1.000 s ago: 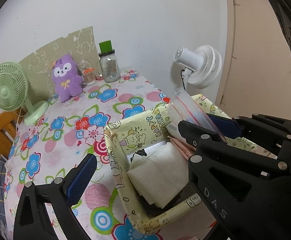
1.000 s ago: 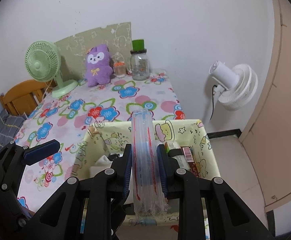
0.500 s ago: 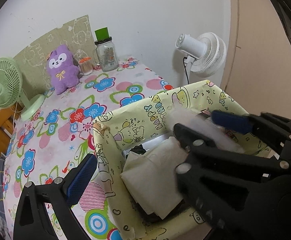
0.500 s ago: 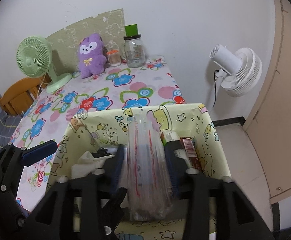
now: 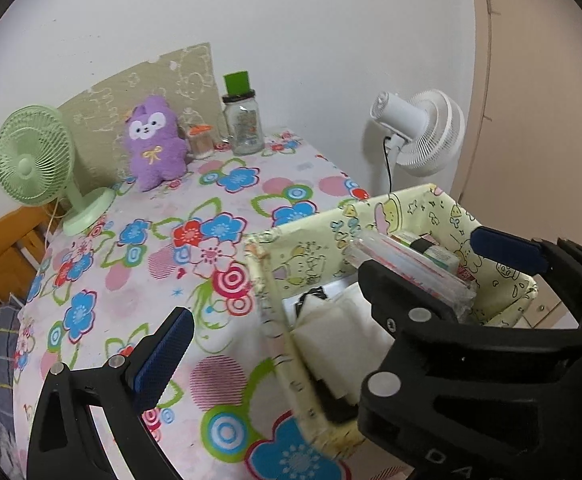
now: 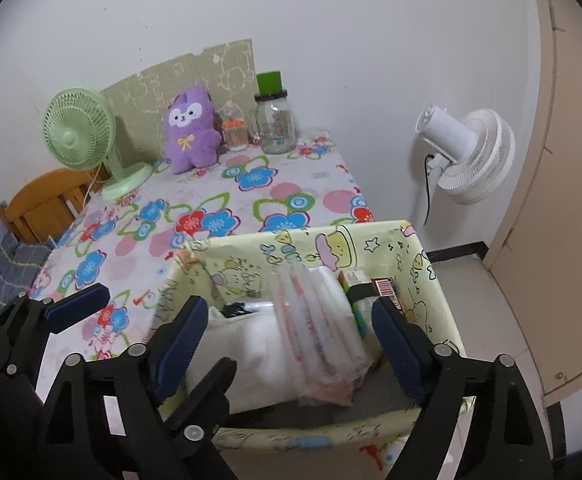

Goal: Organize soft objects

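Released: the packet is down in the bin.

Left wrist view: the clear plastic packet with red print (image 5: 415,268) lies inside the pale yellow cartoon-print fabric bin (image 5: 407,208), with the left gripper (image 5: 331,288) spread wide and empty. Right wrist view: the right gripper (image 6: 291,336) has just opened, pads clear of the packet (seemingly leaning on white folded cloths (image 6: 247,344)).

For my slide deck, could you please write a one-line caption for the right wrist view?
Right gripper, jaws just opened, hangs over the clear plastic packet now lying in the yellow fabric bin.
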